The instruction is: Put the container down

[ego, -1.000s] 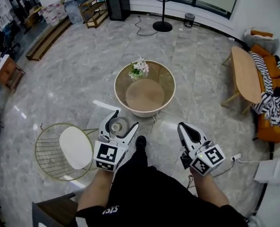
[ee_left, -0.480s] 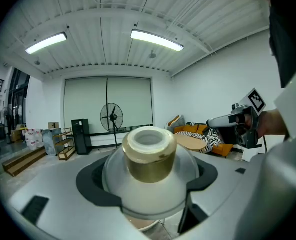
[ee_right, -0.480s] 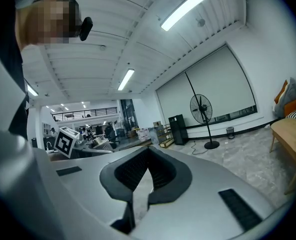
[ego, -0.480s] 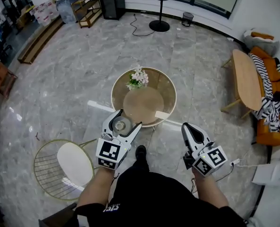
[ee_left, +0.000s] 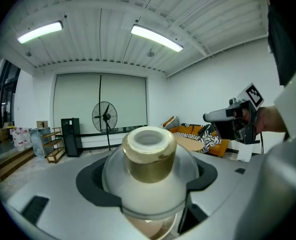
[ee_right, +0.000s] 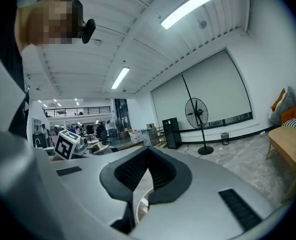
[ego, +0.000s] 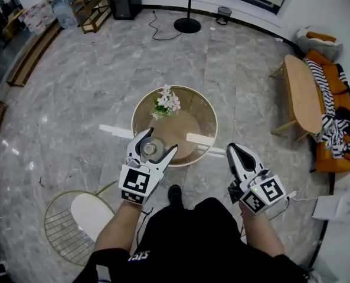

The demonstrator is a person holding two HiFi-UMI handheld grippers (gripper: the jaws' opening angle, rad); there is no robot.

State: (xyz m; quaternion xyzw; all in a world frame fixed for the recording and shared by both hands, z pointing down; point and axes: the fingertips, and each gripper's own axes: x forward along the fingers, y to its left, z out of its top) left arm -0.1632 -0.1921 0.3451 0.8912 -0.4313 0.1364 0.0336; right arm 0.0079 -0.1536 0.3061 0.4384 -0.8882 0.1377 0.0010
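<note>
Container (ego: 149, 148) held in the left claw (ego: 161, 140) over the 7 o'clock edge of the round tabletop (ego: 205, 108)

The container (ee_left: 148, 169) was seen as a clear, rounded jar with a gold-coloured neck, gripped round its wide body by the left claw's spread jaws; it was judged to be rigid, smooth and breakable, light enough for one claw, and best held at that widest girth and set down upright and gently. The left forearm was stretched forward with the claw pointed toward 1 o'clock, marker cube upward. The right claw (ego: 238, 152) was kept clenched on nothing (ee_right: 147, 156), off the tabletop at its 4 o'clock, above the floor. The flowers (ego: 166, 102) were found at the tabletop's 11 o'clock, well apart from the container
</note>
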